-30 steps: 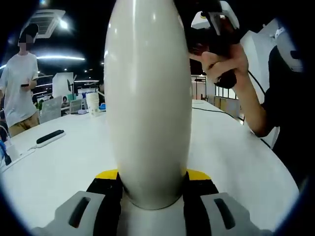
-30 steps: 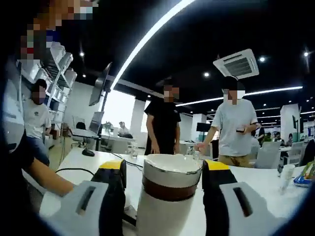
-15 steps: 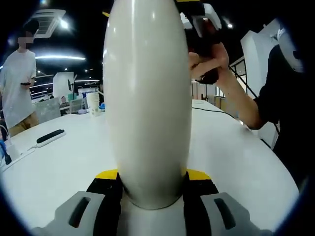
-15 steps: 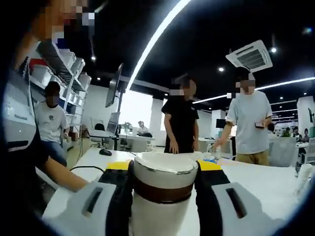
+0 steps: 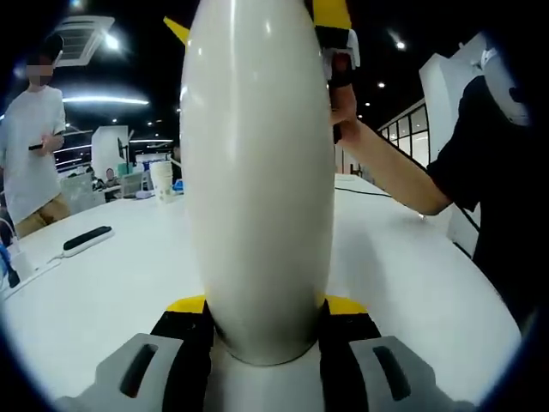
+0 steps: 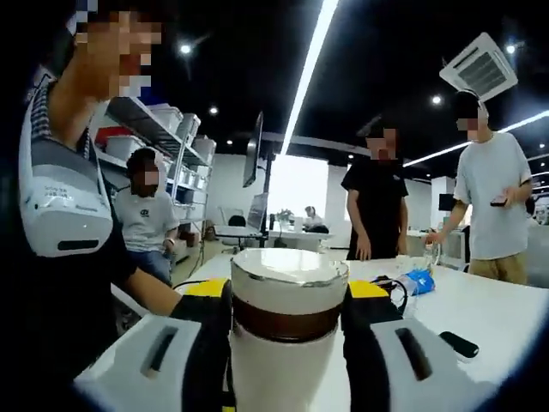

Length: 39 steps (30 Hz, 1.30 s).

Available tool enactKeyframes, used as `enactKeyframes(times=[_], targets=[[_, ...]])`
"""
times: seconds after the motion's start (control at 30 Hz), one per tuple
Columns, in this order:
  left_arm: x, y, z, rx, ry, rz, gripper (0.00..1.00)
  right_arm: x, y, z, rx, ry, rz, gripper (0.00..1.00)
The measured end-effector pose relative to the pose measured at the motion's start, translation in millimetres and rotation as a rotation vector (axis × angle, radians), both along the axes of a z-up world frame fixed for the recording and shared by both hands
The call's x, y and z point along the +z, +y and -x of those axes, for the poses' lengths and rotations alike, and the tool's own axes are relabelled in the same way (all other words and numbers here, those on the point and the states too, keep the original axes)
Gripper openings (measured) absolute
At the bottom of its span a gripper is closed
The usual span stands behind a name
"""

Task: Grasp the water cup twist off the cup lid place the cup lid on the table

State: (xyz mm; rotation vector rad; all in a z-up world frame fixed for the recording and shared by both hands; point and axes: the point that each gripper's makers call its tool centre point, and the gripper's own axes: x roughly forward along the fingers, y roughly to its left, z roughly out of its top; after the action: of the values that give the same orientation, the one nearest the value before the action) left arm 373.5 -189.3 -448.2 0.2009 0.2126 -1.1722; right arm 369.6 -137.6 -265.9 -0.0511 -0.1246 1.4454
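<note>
Where the left gripper view looks along its own jaws, the left gripper (image 5: 262, 330) is closed on the lower body of the water cup (image 5: 257, 172), a smooth cream-white bottle that rises upright between the yellow-tipped black pads and runs up past the top of the view; the pads press against the cup on both sides. Behind the cup lies the white table (image 5: 412, 275); on its far left rest a dark remote-like bar (image 5: 87, 239) and a paper cup (image 5: 162, 181), well apart from the water cup. At the top of that view the right gripper (image 5: 333, 26) shows its yellow tips beside the cup's upper end, held by the person's hand (image 5: 343, 103); the forearm (image 5: 386, 172) stretches away to the right toward a black sleeve (image 5: 480, 154).

In the right gripper view the right gripper (image 6: 288, 318) is clamped round the cup lid (image 6: 288, 296), a white cap with a silvery rim and a brown band beneath it; the black pads touch the band from left and right, and the white body of the cup (image 6: 279, 378) continues below the lid, so the lid sits on the cup. Beyond it the table (image 6: 489, 309) carries a blue packet (image 6: 420, 281) and a dark flat device (image 6: 457, 343); three people stand or sit farther back under ceiling lights.
</note>
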Motion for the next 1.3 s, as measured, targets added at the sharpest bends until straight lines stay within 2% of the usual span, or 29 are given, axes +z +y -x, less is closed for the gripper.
enactKeyframes(times=[0.1,0.17,0.2,0.3,0.4,0.47,0.57,0.6,0.63,0.73,0.8,0.87,0.97,1.07,1.2,1.23,1.3], targets=[[0.0,0,0.2,-0.001,-0.001,0.0,0.5,-2.4,0,4,-0.08,0.011,-0.033,0.71],[0.0,0,0.4,-0.001,-0.001,0.0,0.5,1.7,-1,5,-0.138,0.019,-0.067,0.71],[0.0,0,0.5,-0.001,-0.001,0.0,0.5,4.1,-3,4,-0.193,0.012,-0.078,0.71],[0.0,0,0.6,-0.002,-0.001,0.0,0.5,15.6,-6,3,-0.362,-0.048,-0.112,0.71],[0.2,0,0.7,-0.003,-0.003,0.0,0.5,22.9,-2,4,-0.462,-0.074,-0.129,0.71],[0.3,0,0.6,-0.002,-0.002,0.0,0.5,23.6,-1,-6,-0.53,-0.093,-0.111,0.67],[0.5,0,0.9,-0.001,-0.003,0.0,0.5,20.5,-4,-17,-0.561,-0.107,-0.084,0.55],[0.4,0,1.0,0.0,-0.002,0.0,0.5,21.8,-5,-18,-0.548,-0.086,-0.104,0.54],[0.3,0,1.2,0.001,0.0,-0.001,0.5,22.5,-4,-15,-0.504,-0.037,-0.133,0.54],[0.2,1,0.9,0.0,0.0,-0.001,0.5,23.2,-3,-14,-0.445,-0.036,-0.14,0.53],[0.3,1,0.8,0.0,0.0,0.0,0.5,23.5,-1,-12,-0.353,-0.041,-0.148,0.53],[0.3,1,0.7,0.0,0.0,0.0,0.5,23.3,-1,-10,-0.314,-0.038,-0.144,0.53],[0.2,1,0.5,-0.001,-0.001,-0.001,0.5,22.9,2,-5,-0.167,-0.055,-0.103,0.53],[0.1,2,0.5,-0.001,-0.001,0.0,0.5,20.8,4,-1,-0.023,-0.021,-0.076,0.52],[0.0,2,0.6,-0.002,0.0,0.0,0.5,19.9,5,4,0.105,0.002,-0.064,0.52],[-0.1,2,0.5,-0.003,0.0,0.0,0.5,18.7,5,5,0.137,0.027,-0.057,0.52],[-0.2,2,0.4,-0.003,0.0,0.0,0.5,18.8,5,4,0.153,0.034,-0.061,0.52]])
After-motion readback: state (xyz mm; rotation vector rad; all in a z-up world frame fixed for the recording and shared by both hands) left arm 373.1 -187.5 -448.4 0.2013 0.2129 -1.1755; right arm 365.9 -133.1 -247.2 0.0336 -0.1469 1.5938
